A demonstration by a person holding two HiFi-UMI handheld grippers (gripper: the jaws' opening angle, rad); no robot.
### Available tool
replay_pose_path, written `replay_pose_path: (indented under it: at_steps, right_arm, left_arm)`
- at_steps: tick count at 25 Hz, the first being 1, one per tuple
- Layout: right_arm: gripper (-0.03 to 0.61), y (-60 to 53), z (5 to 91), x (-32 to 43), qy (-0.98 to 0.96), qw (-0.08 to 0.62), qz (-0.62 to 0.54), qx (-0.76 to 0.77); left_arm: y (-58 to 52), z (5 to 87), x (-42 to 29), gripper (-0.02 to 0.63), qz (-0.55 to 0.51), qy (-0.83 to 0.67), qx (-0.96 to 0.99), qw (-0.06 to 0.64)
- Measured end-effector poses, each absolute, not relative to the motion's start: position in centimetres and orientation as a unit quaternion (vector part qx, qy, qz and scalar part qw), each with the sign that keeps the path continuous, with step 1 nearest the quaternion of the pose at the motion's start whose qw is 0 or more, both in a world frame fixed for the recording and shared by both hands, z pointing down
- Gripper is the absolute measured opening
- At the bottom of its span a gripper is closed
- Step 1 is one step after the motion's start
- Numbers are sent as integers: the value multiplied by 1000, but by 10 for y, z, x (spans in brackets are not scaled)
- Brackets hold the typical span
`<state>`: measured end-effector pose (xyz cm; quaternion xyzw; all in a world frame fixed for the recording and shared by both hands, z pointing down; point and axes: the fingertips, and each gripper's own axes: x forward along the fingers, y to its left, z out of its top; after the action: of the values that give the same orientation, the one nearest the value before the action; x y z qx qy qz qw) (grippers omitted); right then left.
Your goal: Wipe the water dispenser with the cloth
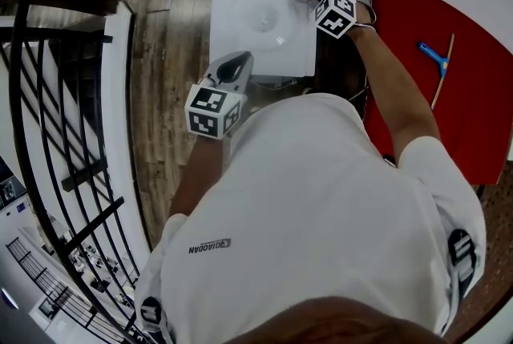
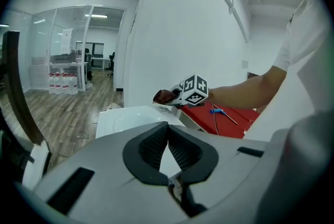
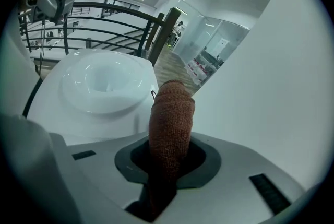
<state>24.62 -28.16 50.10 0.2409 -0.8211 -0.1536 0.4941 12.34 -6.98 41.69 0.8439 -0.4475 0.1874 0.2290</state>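
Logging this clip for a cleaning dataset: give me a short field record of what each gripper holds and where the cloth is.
left gripper: shut, empty, by the near edge of the water dispenser
right gripper: shut on cloth
cloth position: at the dispenser top's far right corner; contact unclear
nearby: blue squeegee on red surface

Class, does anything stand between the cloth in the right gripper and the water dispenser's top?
Nothing visible does: the cloth, held by the right gripper, is right at the edge of the bare white top of the water dispenser.
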Motion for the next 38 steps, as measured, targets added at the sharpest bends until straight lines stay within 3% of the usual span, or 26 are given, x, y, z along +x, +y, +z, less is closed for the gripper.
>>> replay_pose_path:
  at_steps: [38]
  right_arm:
    - [64,-92,543,247,-791,544,-142,243]
  left_arm:
    - [-5,451,100,-8,185,-344,894,219]
